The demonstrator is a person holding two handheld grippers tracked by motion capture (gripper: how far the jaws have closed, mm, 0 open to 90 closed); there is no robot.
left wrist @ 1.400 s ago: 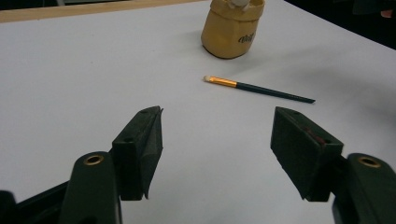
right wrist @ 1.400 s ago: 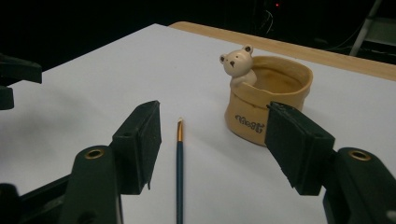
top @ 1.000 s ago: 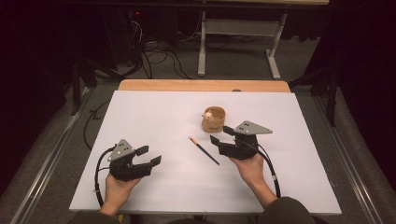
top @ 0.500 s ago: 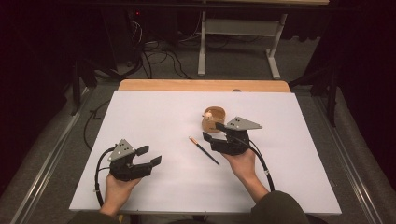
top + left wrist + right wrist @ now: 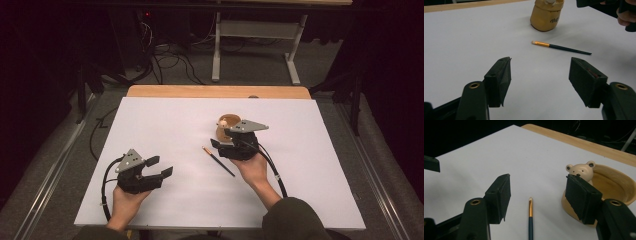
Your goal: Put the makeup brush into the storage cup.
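Dark handwritten-style mark on side of tan bear cup (image 5: pixel 546 15); too small and blurred to read.

Bright white surface, dark surroundings

The surface (image 5: pixel 165 130) is lit evenly from above, while the room behind is left almost black. Only soft, short shadows are cast. In both gripper views the near tongs are slightly blurred and a little grain is seen.
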